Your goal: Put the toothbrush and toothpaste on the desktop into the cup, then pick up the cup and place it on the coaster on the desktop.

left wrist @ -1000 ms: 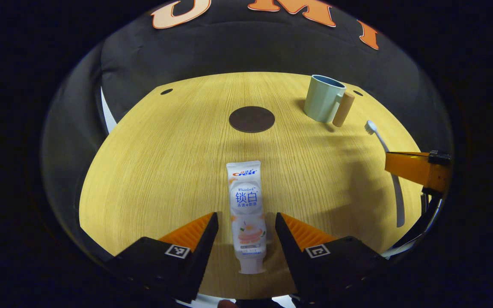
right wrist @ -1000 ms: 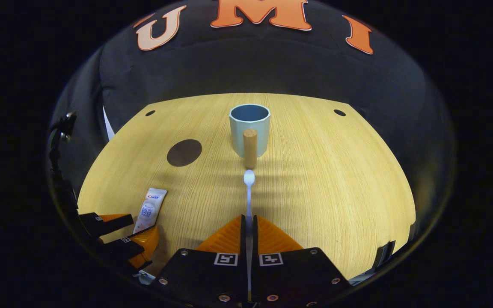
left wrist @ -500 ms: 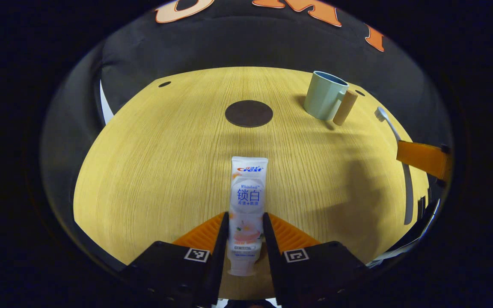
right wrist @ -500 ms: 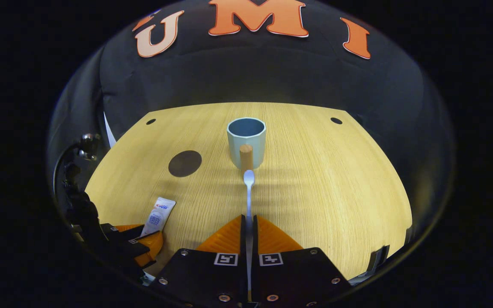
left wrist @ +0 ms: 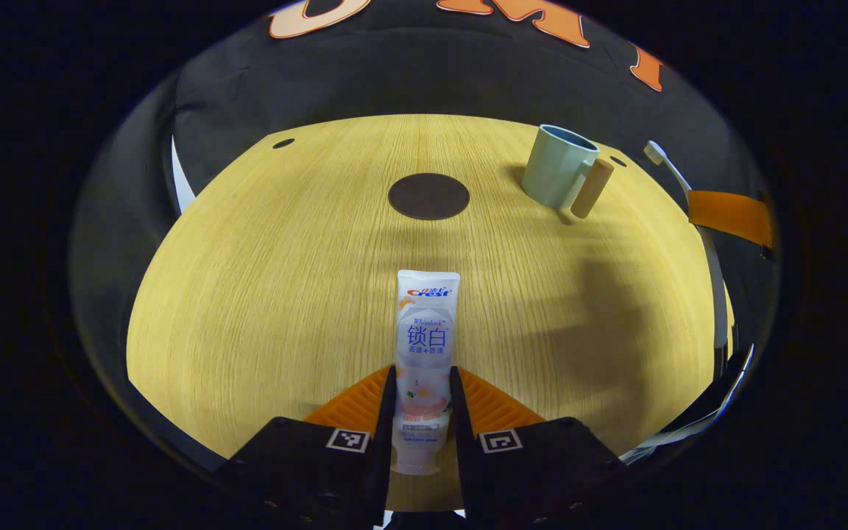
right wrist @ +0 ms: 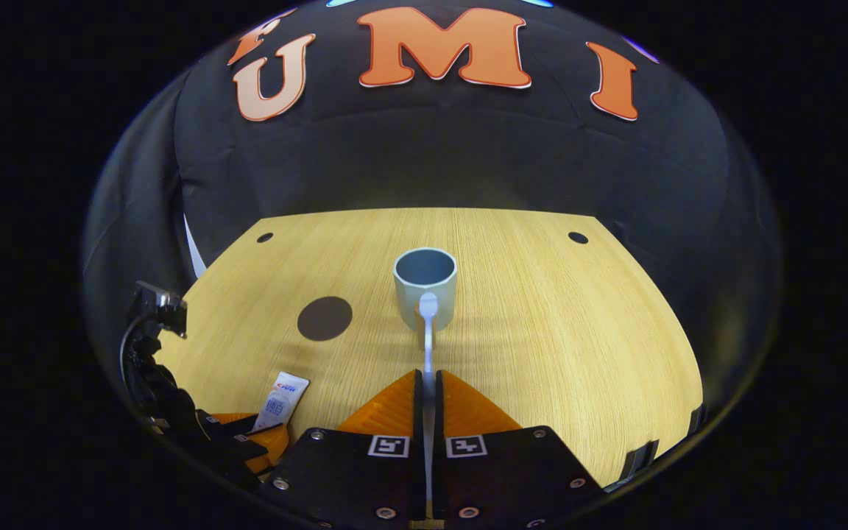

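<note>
In the left gripper view my left gripper is shut on the lower part of a white toothpaste tube, which points forward over the wooden desktop. A pale green cup with a wooden handle stands at the far right. In the right gripper view my right gripper is shut on a white toothbrush, whose head points at the cup straight ahead. The toothbrush and the right gripper show raised at the right in the left gripper view. The toothpaste tube sits low left.
A dark round coaster lies on the desktop left of the cup, seen also as the coaster in the right gripper view. Small dark holes mark the desktop's far corners. The black cloth wall rises behind the far edge.
My left gripper went from open around the toothpaste to shut on it. My right gripper lifted with the toothbrush, so the cup and desktop sit lower and farther in its view.
</note>
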The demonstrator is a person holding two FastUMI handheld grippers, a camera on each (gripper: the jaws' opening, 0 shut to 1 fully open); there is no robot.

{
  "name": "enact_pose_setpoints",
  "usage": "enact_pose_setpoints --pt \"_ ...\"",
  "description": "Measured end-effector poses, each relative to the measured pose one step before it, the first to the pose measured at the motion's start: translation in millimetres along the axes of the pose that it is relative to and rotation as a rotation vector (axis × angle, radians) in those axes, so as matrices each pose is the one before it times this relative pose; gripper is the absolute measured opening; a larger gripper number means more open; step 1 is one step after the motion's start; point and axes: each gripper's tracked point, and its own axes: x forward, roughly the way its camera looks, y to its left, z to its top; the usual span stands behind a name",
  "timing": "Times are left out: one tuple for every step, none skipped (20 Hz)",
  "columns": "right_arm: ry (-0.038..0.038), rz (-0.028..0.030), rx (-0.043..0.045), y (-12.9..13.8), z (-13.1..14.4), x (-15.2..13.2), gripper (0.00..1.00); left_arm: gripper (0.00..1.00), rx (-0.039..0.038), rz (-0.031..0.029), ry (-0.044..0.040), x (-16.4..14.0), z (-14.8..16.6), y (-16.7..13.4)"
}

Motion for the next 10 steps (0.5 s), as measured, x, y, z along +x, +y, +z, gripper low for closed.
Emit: enact_pose_setpoints --pt "-0.01197 0.00404 0.00048 0.69 8.49 2.24 0.04 0.4 -0.00272 -0.00133 -0.01147 -2.56 2.69 -0.53" --pt "-0.01286 0.00425 0.00025 0.57 7.08 2.28 0.04 0.4 -0.00407 -0.0056 -0.01375 -5.44 3.97 -0.49" --pt "-0.01569 0.00435 0.002 2.19 8.5 1.51 0.04 0.4 -0.00292 -0.00381 -0.018 -8.57 5.51 1.7" --pt "-0.01837 0.00284 -0.00011 1.18 7.55 -1.15 0.04 0.39 -0.00006 -0.00166 -0.0193 -6.66 6.7 0.93" --pt "-0.02047 0.00388 0.00139 0.79 11.29 3.11 0.04 0.4 -0.00031 -0.00181 -0.01767 -5.28 5.93 1.08" --pt "-0.02255 0.00243 0.00155 2.87 11.12 4.02 0.04 0.39 -0.0014 -0.00272 -0.01807 -6.22 4.83 -0.16" --pt "-0.02232 0.00034 0.00173 0.3 10.95 3.88 0.04 0.39 -0.00349 -0.00057 -0.01501 -4.13 7.3 0.58" --pt "-0.02352 0.00004 0.00228 0.75 10.57 5.51 0.04 0.39 -0.00223 -0.00008 -0.0148 -2.99 6.37 1.63" --pt "-0.02202 -0.00125 -0.0002 0.01 12.01 7.24 0.04 0.39 -0.00208 0.00112 -0.01218 -1.48 7.71 0.86" --pt "-0.02464 -0.00478 -0.00545 -0.03 12.16 7.82 0.04 0.39 -0.00271 -0.00034 -0.01372 -4.65 2.99 -0.03"
